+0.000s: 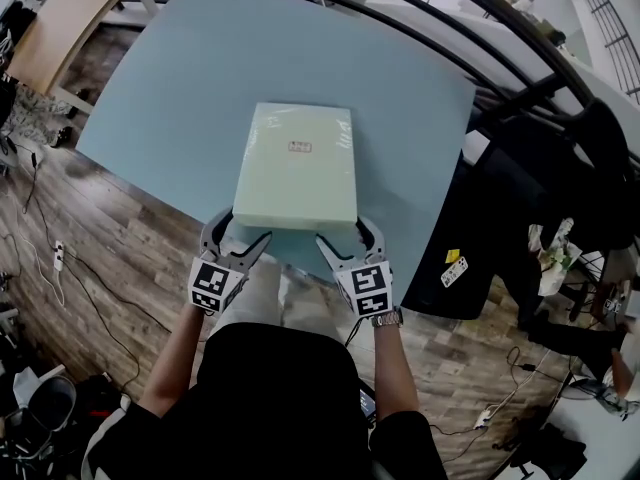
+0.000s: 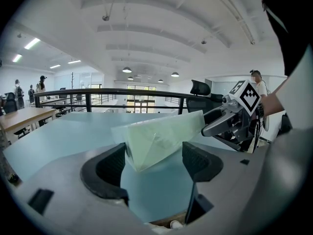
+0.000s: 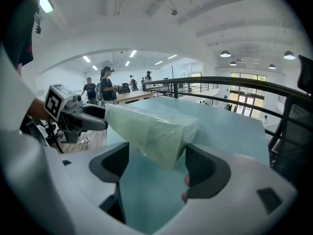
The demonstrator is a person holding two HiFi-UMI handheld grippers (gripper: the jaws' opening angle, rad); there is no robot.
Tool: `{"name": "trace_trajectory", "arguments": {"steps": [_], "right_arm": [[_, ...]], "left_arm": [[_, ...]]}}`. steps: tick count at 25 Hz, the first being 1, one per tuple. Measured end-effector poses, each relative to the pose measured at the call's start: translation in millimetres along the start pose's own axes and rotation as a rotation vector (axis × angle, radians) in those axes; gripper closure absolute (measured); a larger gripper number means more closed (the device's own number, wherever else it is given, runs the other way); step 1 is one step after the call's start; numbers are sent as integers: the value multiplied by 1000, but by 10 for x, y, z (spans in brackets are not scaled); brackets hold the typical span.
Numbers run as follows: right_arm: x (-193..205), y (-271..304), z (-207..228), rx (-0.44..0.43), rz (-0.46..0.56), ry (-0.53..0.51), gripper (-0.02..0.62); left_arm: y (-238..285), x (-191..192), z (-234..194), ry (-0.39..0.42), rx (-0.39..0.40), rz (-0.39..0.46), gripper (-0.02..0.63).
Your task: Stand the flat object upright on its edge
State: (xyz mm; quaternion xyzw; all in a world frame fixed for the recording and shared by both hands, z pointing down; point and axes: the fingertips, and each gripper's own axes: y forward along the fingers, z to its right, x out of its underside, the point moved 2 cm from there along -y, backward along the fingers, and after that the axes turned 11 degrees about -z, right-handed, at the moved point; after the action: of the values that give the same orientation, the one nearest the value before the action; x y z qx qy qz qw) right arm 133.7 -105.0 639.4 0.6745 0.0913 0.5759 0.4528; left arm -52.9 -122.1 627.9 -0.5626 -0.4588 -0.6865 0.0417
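Note:
A flat pale green box (image 1: 297,164) wrapped in clear plastic lies on the light blue table (image 1: 190,78), near its front edge. My left gripper (image 1: 238,234) is at the box's near left corner and my right gripper (image 1: 348,236) at its near right corner. Both are open. In the left gripper view the box corner (image 2: 149,143) sits between the spread jaws of the left gripper (image 2: 154,161), close to the left pad, and the right gripper (image 2: 230,119) shows beyond. In the right gripper view the other corner (image 3: 154,131) lies between the jaws of the right gripper (image 3: 156,166).
A black railing (image 1: 470,38) runs behind the table. A wooden table (image 1: 60,23) stands at the far left. Dark clothing over a chair (image 1: 530,208) is at the right. Cables (image 1: 60,258) lie on the wooden floor. Several people (image 3: 100,89) stand far off.

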Motion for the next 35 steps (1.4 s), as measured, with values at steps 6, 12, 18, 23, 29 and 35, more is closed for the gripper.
{"name": "trace_trajectory", "arguments": {"steps": [6, 12, 18, 23, 29, 35], "right_arm": [[-41, -39, 4, 7, 8, -5, 245], [-107, -79, 10, 14, 22, -6, 245], [-188, -140, 40, 26, 45, 9, 245], [-235, -199, 40, 38, 56, -2, 245], [-307, -249, 56, 48, 76, -3, 245], [-367, -313, 56, 55, 84, -7, 245]], "left_arm": [[-17, -55, -8, 8, 4, 10, 253], [-44, -125, -24, 13, 4, 16, 253], [-77, -219, -14, 33, 24, 27, 253], [-104, -298, -12, 44, 21, 39, 253], [-117, -390, -25, 54, 14, 54, 253], [-152, -469, -32, 67, 15, 68, 253]]}}
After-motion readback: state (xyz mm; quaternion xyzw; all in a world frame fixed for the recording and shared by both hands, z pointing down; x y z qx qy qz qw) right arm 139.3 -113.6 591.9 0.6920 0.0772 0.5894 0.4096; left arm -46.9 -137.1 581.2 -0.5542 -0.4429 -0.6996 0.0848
